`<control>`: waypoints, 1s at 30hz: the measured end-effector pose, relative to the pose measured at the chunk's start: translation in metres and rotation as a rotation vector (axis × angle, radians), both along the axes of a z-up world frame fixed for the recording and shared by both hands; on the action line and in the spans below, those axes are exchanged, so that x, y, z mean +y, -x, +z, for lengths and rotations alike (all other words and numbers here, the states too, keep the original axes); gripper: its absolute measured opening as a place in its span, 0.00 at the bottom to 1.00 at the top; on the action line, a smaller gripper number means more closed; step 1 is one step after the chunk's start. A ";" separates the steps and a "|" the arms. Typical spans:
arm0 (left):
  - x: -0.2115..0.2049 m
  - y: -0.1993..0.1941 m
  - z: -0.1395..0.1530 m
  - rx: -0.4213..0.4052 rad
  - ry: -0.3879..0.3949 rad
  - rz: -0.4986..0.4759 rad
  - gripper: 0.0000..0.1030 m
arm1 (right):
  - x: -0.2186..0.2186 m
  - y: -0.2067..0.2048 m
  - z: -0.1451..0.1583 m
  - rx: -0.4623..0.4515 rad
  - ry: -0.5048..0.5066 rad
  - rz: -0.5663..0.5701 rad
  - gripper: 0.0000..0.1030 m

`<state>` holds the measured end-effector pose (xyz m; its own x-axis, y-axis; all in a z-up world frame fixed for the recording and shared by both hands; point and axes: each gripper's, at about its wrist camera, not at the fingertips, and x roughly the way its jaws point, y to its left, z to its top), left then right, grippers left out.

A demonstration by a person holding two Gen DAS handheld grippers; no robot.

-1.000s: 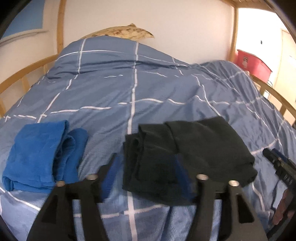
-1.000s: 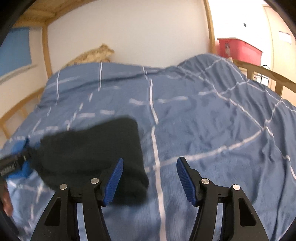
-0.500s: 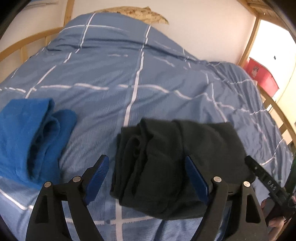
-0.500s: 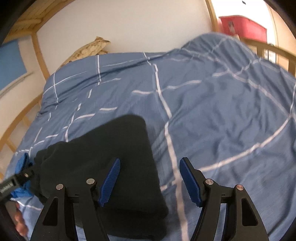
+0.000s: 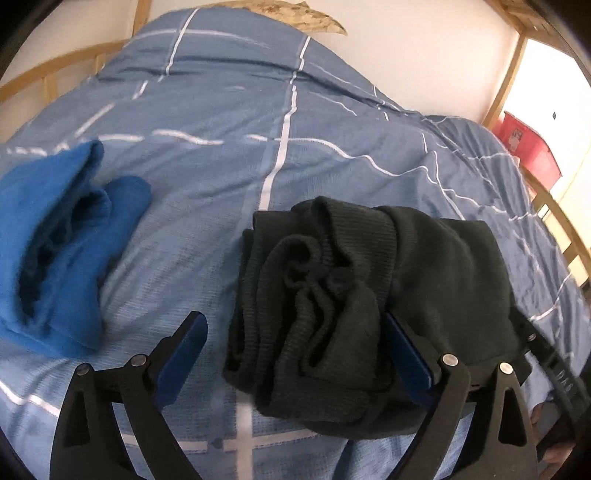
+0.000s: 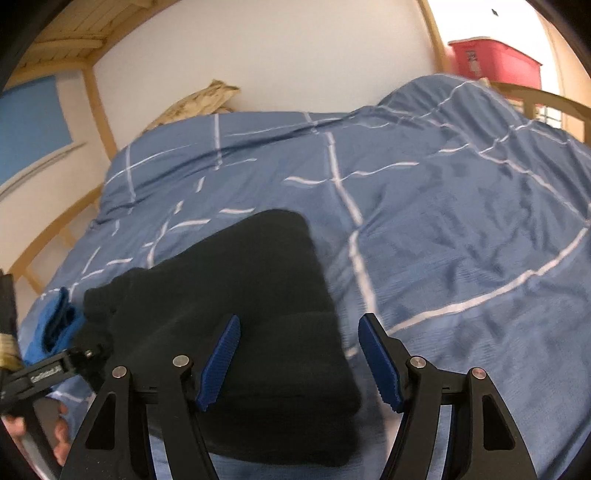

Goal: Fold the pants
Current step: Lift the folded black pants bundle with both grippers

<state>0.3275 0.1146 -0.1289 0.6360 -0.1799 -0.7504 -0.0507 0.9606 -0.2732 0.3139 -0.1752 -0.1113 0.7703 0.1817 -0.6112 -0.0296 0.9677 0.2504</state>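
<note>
You work over a bed covered by a blue quilt with white grid lines. Nearest you, the left gripper straddles the bunched left end of the folded dark green knit pants; its 2 jaws are opening, pads clear of the cloth. Your right gripper stands released over the pants' right edge. Left of the pants lies a folded bright blue cloth. Farthest: a patterned pillow and a red plastic bin.
</note>
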 end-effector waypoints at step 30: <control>-0.002 -0.014 -0.015 0.017 0.166 0.047 0.69 | 0.002 -0.027 -0.030 0.109 -0.139 0.051 0.62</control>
